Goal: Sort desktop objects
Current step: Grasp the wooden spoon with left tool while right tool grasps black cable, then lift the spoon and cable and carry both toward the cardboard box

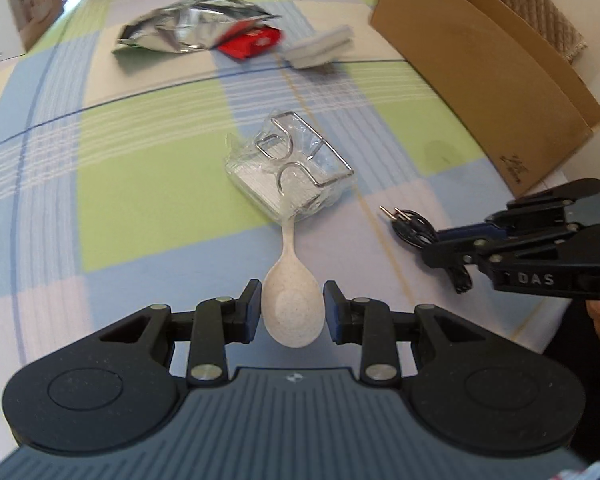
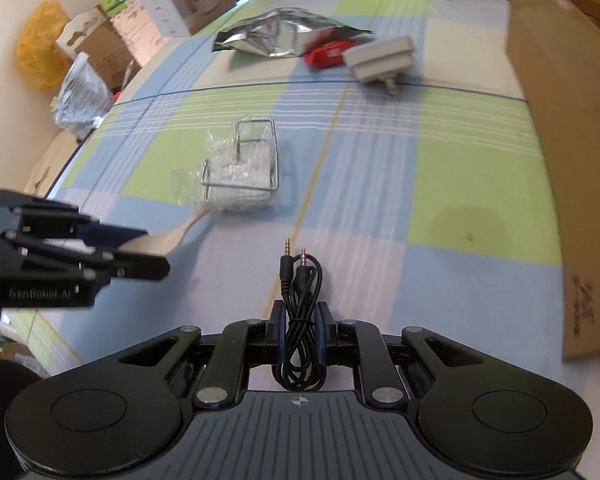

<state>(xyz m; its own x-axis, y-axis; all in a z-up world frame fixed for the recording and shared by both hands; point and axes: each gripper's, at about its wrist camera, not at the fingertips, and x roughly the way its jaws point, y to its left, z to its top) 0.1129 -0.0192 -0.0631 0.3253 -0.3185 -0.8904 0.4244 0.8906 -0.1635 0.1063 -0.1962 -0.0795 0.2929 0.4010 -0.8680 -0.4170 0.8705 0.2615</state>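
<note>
A speckled cream spoon (image 1: pixel 293 312) lies with its bowl between the pads of my left gripper (image 1: pixel 293 313), which is shut on it. Its handle runs forward under a plastic-wrapped wire rack (image 1: pixel 288 168). In the right wrist view the left gripper (image 2: pixel 150 250) enters from the left, holding the spoon (image 2: pixel 168 238) just in front of the rack (image 2: pixel 240 172). My right gripper (image 2: pixel 300 332) is shut on a coiled black audio cable (image 2: pixel 300 280), whose two jack plugs point forward. In the left wrist view the right gripper (image 1: pixel 436 246) and the cable (image 1: pixel 410 226) sit at the right.
A checked cloth (image 2: pixel 380 184) covers the table. Farther back lie a silver foil bag (image 2: pixel 284 32), a red packet (image 2: pixel 328 54) and a white plug adapter (image 2: pixel 380 60). A tall cardboard box (image 2: pixel 572 120) stands along the right edge. Boxes and bags crowd the far left.
</note>
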